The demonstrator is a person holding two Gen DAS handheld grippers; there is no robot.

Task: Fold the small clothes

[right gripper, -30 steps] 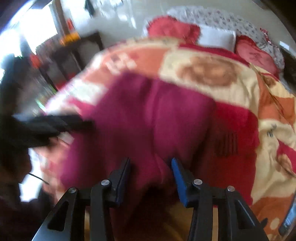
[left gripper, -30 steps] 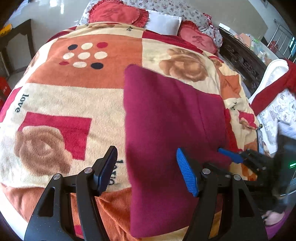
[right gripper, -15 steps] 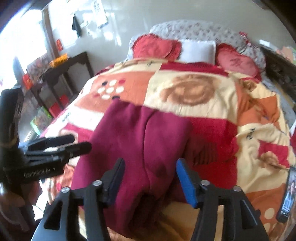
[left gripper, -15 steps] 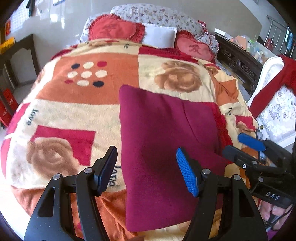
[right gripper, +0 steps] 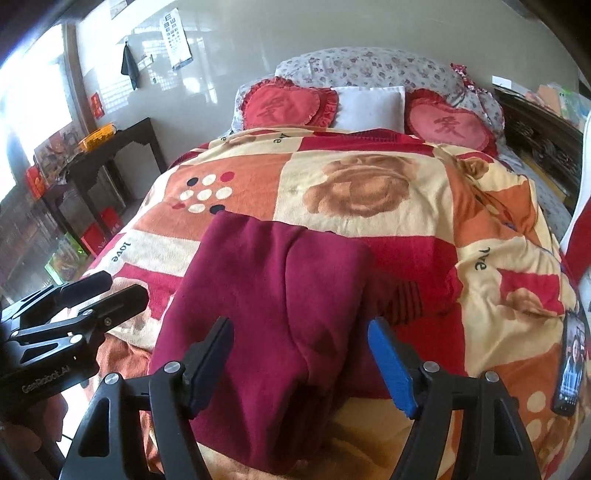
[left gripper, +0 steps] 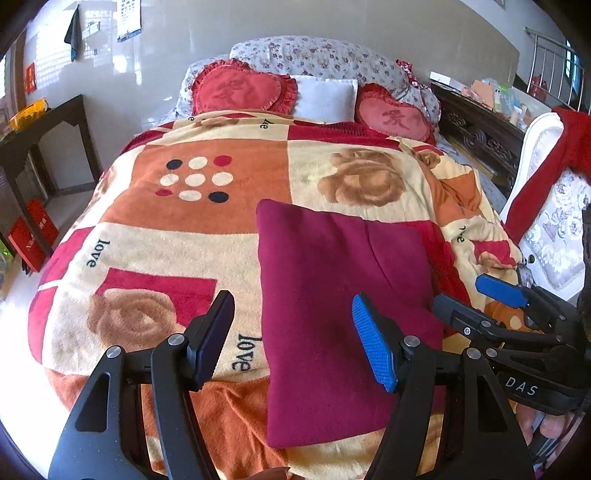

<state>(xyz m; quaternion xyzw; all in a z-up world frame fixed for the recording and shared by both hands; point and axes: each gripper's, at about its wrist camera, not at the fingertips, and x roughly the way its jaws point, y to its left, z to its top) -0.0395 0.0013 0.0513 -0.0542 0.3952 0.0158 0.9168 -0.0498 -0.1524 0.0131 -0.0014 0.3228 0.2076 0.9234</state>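
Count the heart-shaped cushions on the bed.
2. One heart-shaped cushion lies left of the white pillow, the other right of it, both at the head of the bed; others may be hidden.

A patchwork blanket point(left gripper: 184, 236) in orange, cream and red, printed with roses, dots and the word "love", covers the bed. At the far end lie two red heart-shaped cushions point(left gripper: 243, 90) point(left gripper: 391, 118) with a white pillow point(left gripper: 325, 98) between them, and a floral pillow point(left gripper: 317, 59) behind. A dark wooden side table point(right gripper: 110, 147) stands to the left by the wall, with a yellow object point(right gripper: 98, 134) on top. An eye chart point(right gripper: 177, 35) hangs on the far wall. A phone point(right gripper: 570, 363) with a lit screen lies on the blanket at the near right edge. A carved dark wooden cabinet point(left gripper: 476, 129) stands to the right
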